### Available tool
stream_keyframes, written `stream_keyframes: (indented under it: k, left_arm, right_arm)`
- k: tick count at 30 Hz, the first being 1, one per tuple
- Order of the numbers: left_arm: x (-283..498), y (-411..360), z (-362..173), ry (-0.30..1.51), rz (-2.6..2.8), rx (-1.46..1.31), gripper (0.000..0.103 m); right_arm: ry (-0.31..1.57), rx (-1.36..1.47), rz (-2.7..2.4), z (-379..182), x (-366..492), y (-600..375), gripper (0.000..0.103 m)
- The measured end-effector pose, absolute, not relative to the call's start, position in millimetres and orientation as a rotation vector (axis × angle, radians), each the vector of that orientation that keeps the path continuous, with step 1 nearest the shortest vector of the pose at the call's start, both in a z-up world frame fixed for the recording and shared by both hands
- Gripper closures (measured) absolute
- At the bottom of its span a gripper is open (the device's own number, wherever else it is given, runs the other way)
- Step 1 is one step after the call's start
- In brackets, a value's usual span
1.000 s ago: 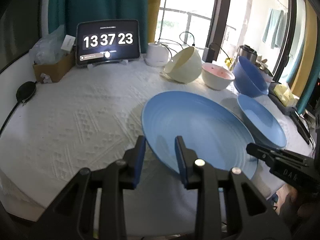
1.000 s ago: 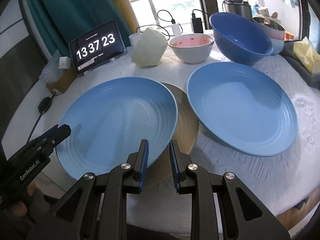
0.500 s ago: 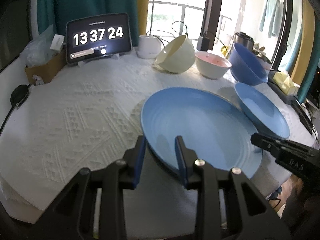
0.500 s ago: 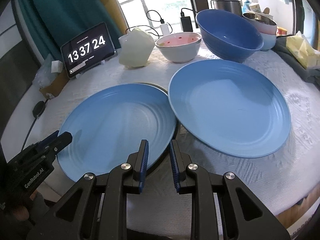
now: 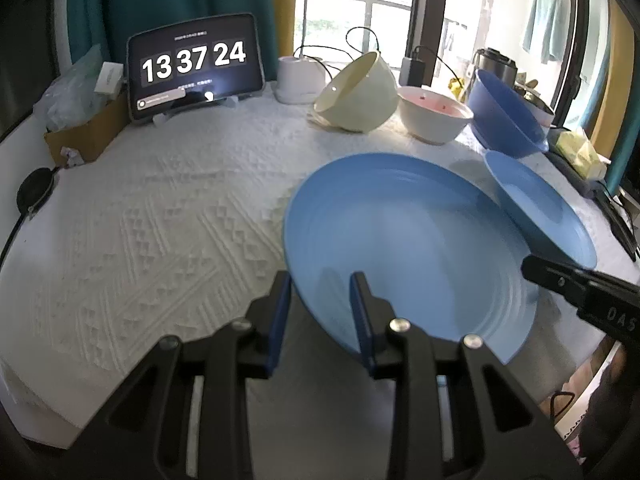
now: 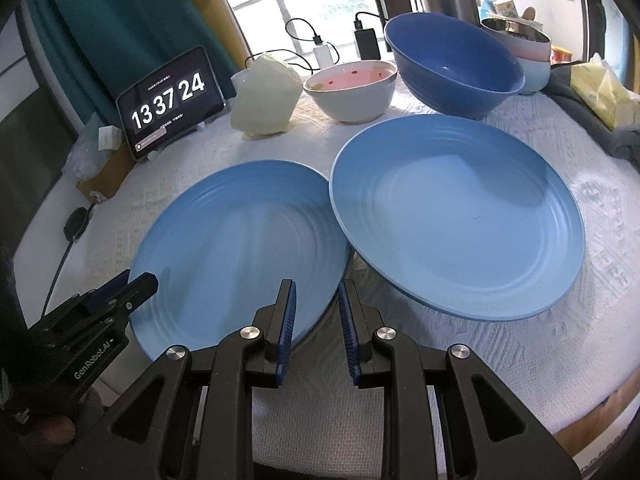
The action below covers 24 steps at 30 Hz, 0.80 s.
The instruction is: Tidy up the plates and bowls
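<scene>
Two light blue plates lie on the white tablecloth. The near plate (image 5: 408, 236) (image 6: 240, 240) has its rim between the jaws of both grippers. My left gripper (image 5: 320, 300) clamps its near-left rim; it also shows in the right wrist view (image 6: 136, 286). My right gripper (image 6: 316, 308) straddles its right rim, with the jaws slightly apart; it also shows in the left wrist view (image 5: 532, 268). The second plate (image 6: 456, 216) (image 5: 540, 204) overlaps the first plate's right edge. Behind stand a cream bowl (image 5: 356, 92) on its side, a white bowl (image 6: 350, 90) and a dark blue bowl (image 6: 452, 64).
A tablet clock (image 5: 196, 70) stands at the back left beside a cardboard box (image 5: 80, 136). A white charger base (image 5: 298, 80), cables, stacked pastel bowls (image 6: 528, 54) and a yellow packet (image 6: 600, 92) line the back and right. The table's front edge is close.
The near blue plate has come down over the brown plate that showed beneath it, which is now hidden. Both grippers have stayed on its rim. The right jaws have widened slightly.
</scene>
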<state>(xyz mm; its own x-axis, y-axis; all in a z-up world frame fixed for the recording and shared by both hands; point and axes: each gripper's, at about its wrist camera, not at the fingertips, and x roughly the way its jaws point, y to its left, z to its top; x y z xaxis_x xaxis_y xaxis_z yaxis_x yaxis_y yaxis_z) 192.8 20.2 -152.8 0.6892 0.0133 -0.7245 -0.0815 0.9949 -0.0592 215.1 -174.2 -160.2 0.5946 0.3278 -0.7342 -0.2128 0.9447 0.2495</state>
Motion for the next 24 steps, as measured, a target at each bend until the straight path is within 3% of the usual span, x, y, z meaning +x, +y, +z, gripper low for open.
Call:
stream_keyframes:
  k: [9, 24]
  left_arm:
    - [195, 23, -155, 0.833, 0.046, -0.114, 0.07]
    - [177, 18, -124, 0.723, 0.06, -0.109, 0.068]
  right_arm:
    - [0.872, 0.148, 0.286, -157, 214, -180, 0.079]
    - [0.839, 0.163, 0.293, -149, 206, -188, 0.079]
